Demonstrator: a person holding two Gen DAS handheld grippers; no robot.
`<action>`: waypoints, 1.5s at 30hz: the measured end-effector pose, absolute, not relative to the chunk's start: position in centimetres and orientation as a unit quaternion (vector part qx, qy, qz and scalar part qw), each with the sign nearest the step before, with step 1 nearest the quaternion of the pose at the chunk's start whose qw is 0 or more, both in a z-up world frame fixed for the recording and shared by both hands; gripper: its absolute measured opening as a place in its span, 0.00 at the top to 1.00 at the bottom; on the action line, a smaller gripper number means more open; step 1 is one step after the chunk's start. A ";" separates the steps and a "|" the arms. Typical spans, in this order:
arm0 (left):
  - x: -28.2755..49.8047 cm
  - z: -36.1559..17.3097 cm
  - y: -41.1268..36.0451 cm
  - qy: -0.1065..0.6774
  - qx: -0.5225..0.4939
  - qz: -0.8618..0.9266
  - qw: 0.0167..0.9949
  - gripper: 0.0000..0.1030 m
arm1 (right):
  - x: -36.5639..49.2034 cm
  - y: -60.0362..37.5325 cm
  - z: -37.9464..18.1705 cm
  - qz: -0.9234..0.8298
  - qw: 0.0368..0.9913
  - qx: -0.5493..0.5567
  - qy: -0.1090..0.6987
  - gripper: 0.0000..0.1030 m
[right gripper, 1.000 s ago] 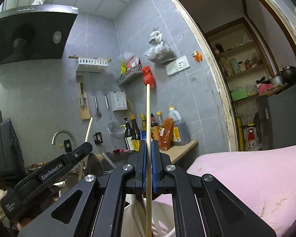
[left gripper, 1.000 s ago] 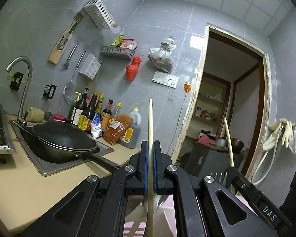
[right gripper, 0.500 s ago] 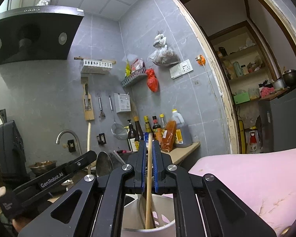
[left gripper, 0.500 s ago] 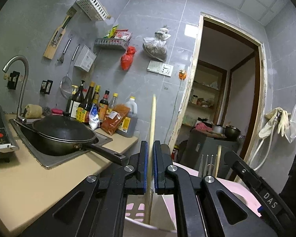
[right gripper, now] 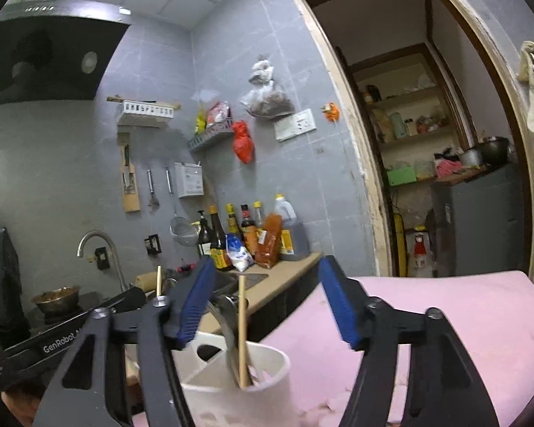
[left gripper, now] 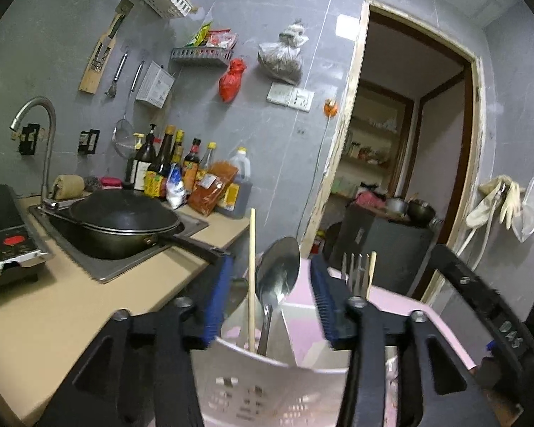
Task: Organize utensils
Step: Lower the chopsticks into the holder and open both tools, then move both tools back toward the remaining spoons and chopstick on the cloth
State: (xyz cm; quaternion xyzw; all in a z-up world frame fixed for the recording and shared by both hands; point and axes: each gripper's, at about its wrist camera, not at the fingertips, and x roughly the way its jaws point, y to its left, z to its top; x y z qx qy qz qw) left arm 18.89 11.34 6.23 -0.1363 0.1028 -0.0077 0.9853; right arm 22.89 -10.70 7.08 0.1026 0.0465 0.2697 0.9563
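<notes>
Both claws are opening now, w/ nothing pressed between the pads. My left claw (left gripper: 270, 295) stands about half wide; one chopstick (left gripper: 252, 277) and the spoon (left gripper: 279, 277) show between its blue pads, but the pads do not touch them. They stand upright in the white holder (left gripper: 267, 388), bowl of the spoon up, handle down inside. I think this is the reason for the upright hold: a long thin stick goes into a narrow cup only when it is kept vertical.

In the next compartment, behind the divider, I see the fork (left gripper: 354, 267) w/ tines up and a 2nd chopstick (left gripper: 372, 270) just beside it.

My right claw (right gripper: 263, 302) is wider. In its view that 2nd chopstick (right gripper: 242, 331) leans in the holder (right gripper: 267, 363), free of both pads, near some metal utensil that I cannot identify for sure.

The holder sits on a pink surface (right gripper: 445, 320), just beside the tabletop (left gripper: 53, 313) w/ the sink and the black wok (left gripper: 124, 220).

My judgement: both sticks are delivered, so this placing step looks done. Next I would lift both claws straight up, so the pads do not hook a stick.
</notes>
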 end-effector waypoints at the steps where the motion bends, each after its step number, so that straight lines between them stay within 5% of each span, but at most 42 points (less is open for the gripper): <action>1: 18.8 6.3 10.9 0.111 -0.131 -0.009 0.985 0.53 | 22.7 -11.2 7.2 0.265 0.958 0.102 0.051 0.32; 4: 18.0 6.5 9.7 0.127 -0.114 -0.013 0.985 0.46 | 21.8 -13.2 7.3 0.247 0.962 0.093 0.067 0.22; 9: 16.1 6.2 7.2 0.130 -0.091 -0.039 0.987 0.19 | 19.8 -16.8 7.5 0.218 0.970 0.067 0.090 0.00; 38: 19.9 -1.5 -8.4 0.383 0.020 -0.201 0.901 0.20 | 16.4 -28.3 -1.0 0.124 0.935 -0.005 0.333 0.00; 45: 22.3 -4.2 -10.4 0.458 0.055 -0.188 0.867 0.44 | 18.0 -28.2 -2.6 0.136 0.912 -0.004 0.387 0.00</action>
